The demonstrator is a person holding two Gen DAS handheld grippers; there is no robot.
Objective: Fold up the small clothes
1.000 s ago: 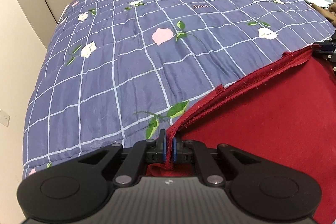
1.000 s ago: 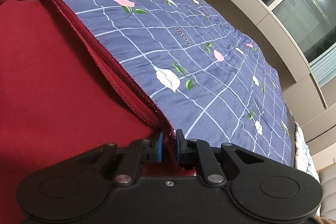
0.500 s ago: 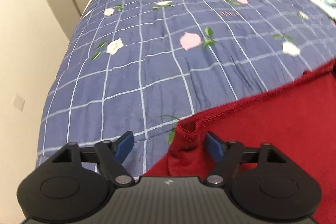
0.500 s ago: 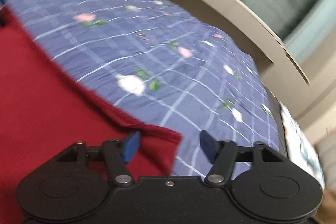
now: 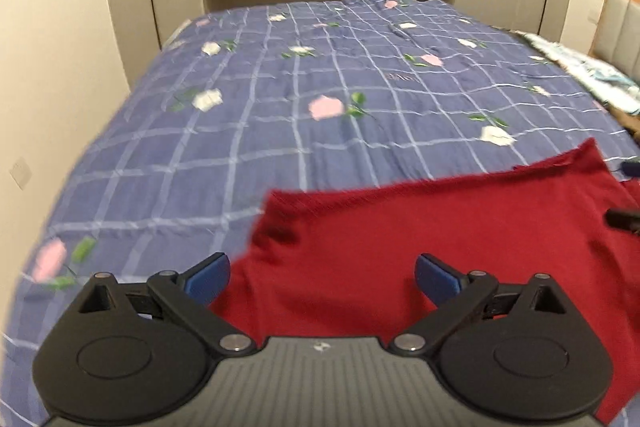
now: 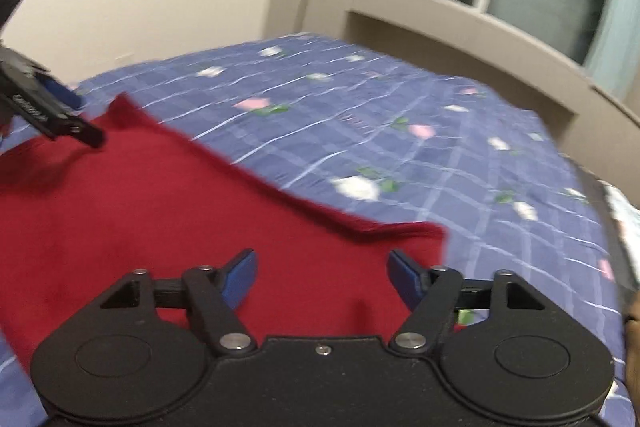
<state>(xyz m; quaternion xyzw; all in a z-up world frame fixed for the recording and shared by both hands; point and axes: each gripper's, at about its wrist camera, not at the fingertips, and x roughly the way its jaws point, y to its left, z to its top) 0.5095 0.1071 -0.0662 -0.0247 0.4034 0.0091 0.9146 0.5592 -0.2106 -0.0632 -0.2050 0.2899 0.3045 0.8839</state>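
Observation:
A dark red garment point(image 5: 420, 227) lies flat on the blue flowered quilt point(image 5: 280, 131), with a folded edge along its far side. My left gripper point(image 5: 322, 279) is open and empty, raised above the garment's near left corner. My right gripper point(image 6: 322, 273) is open and empty above the garment point(image 6: 160, 207) near its right corner. The left gripper's fingers point(image 6: 52, 115) show at the left edge of the right wrist view, over the garment's far corner. Both views are motion-blurred.
The quilt point(image 6: 440, 147) covers a wide bed. A beige wall point(image 5: 48, 67) runs along the bed's left side, cabinets and a window stand behind it. Patterned bedding point(image 5: 592, 75) and a padded headboard point(image 5: 624, 27) lie at the right.
Both grippers were shut on the garment's edge a second ago. They have opened, let the garment drop flat on the quilt, and lifted up and back.

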